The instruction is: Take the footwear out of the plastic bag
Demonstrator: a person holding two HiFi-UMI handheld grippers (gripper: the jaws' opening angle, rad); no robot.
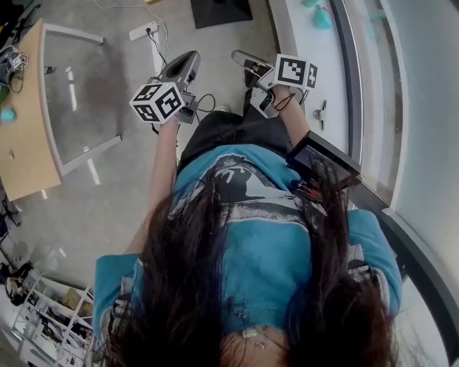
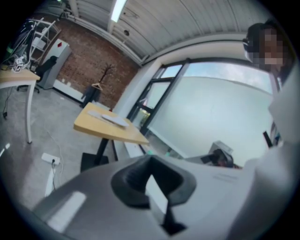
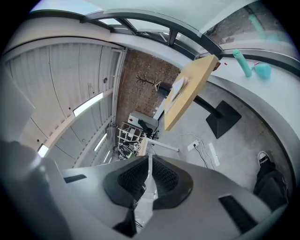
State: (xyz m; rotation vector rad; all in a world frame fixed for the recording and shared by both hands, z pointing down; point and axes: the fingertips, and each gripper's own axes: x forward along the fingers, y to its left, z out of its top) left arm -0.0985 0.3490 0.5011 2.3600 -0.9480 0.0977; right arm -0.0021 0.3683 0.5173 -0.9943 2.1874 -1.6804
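Observation:
No plastic bag shows in any view, and no footwear apart from a shoe on the person's own foot. In the head view my left gripper (image 1: pixel 191 57) and right gripper (image 1: pixel 240 57) are held side by side in front of the person's body, above the grey floor. Each one's marker cube is turned up toward the camera. The left gripper (image 2: pixel 151 161) is shut with nothing between its dark pads, pointing across the room at a window wall. The right gripper (image 3: pixel 150 161) is also shut and empty, its ribbed pads pressed together.
A wooden table (image 1: pixel 25 129) stands at the left, and a power strip (image 1: pixel 143 30) with cables lies on the floor ahead. A black table base (image 1: pixel 221 11) sits at the top. A teal bottle (image 1: pixel 321 16) rests on the window ledge. The person's black shoe (image 3: pixel 264 159) shows.

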